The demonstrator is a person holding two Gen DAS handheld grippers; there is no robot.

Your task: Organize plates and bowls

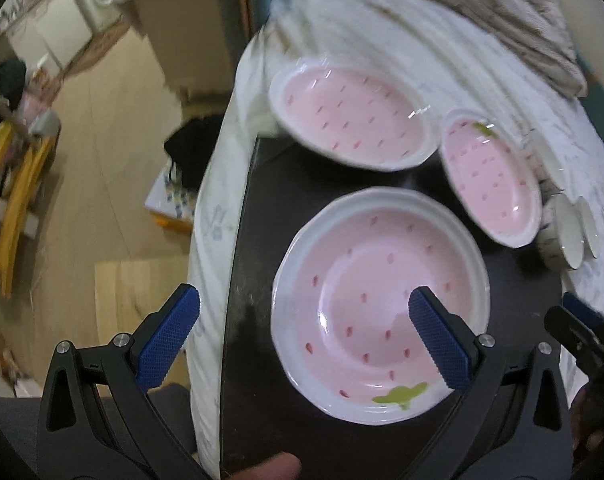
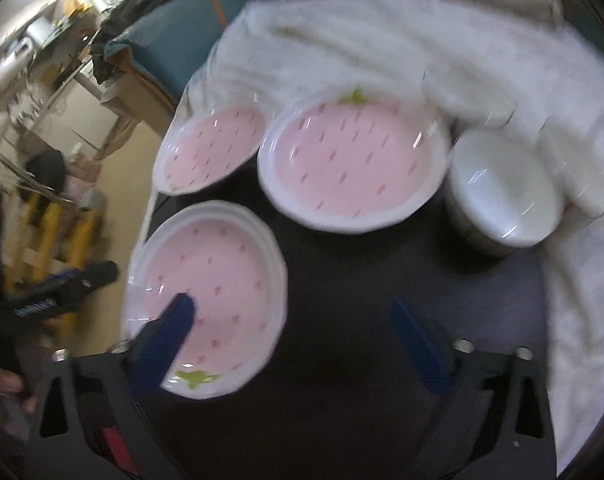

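Now both the left gripper [image 1: 303,338] and the right gripper [image 2: 292,338] are held wide open and empty above the near pink plate [image 1: 377,304], while two more pink plates [image 1: 351,114] are seen at twelve o'clock, probably waiting to be stacked.

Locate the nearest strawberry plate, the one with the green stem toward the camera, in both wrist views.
Left wrist: the nearest strawberry plate sits lower centre on the dark tabletop, partly behind the left gripper's right-hand finger.
Right wrist: same plate at lower left, behind the right gripper's left-hand finger.
Shared landmark: the white bowl, right of the plates in both.
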